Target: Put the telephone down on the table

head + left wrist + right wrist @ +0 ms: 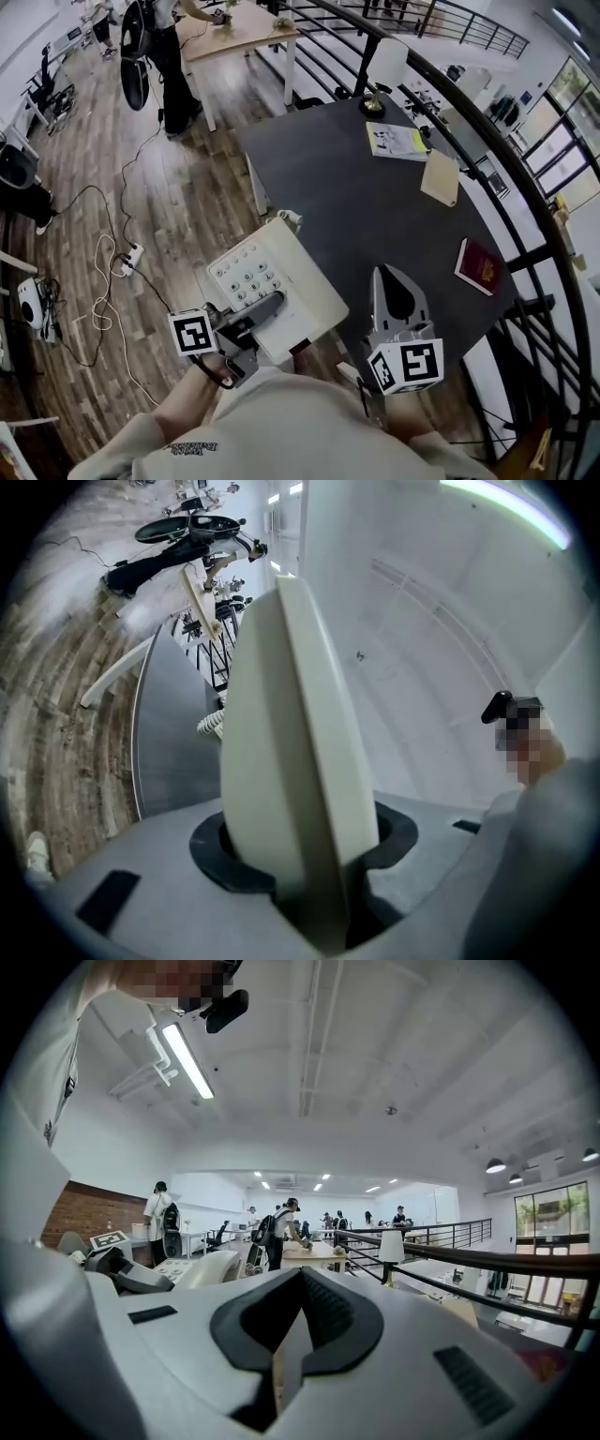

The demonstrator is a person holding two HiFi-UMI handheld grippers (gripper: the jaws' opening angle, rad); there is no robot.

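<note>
Left jaws: my left gripper [255, 323] is clamped on the near edge of the telephone [272, 281], with the cream body wedged between the pads.
Right jaws: my right gripper [394, 281] has its jaws together on nothing and points out over the table [375, 206].
Telephone's place: held up at the table's near left corner, part over the dark top and part over the wooden floor [178, 216]. I judge it is not yet resting.
Risk, slip: I grip smooth, hard plastic by one edge only, so the far end could sag and twist out.
Risk, edge: let go here, it may tip off the corner.
Risk, cord: the coiled cord [289, 217] at the far end could snag.
Surfaces: the phone is a rounded cream slab with raised keys. The table is matt, dark and flat. A red booklet [478, 265] lies well apart.
</note>
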